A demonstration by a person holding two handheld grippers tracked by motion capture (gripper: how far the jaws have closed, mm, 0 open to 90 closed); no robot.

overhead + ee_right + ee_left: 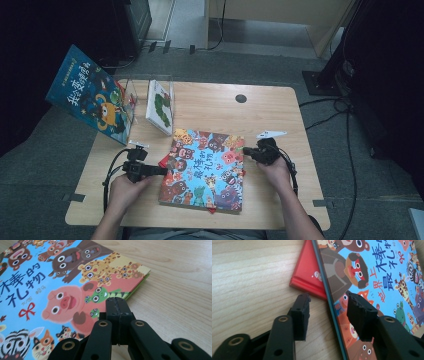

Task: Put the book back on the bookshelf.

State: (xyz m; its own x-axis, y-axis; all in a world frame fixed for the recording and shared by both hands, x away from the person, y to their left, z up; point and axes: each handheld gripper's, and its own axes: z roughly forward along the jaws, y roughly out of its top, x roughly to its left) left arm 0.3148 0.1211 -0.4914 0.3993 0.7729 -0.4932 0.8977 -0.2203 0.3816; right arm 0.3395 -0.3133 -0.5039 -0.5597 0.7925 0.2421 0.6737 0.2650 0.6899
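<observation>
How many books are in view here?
4: animal-cover book flat at table centre, red book under its left edge, blue book leaning at the far-left corner, white book standing beside it. Others may be hidden.

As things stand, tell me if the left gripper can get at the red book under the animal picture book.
Probably yes. The left gripper is open, its jaws straddling the picture book's edge, and the red book's exposed corner lies just ahead on bare table. Most of it is covered by the picture book.

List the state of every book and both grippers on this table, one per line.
Blue animal-cover picture book: closed, flat, on a red book.
Red book: flat, mostly covered.
White caterpillar book: upright in clear holder.
Blue monster book: leaning, tilted.
Left gripper: open, straddling the book's edge.
Right gripper: shut, empty.
</observation>
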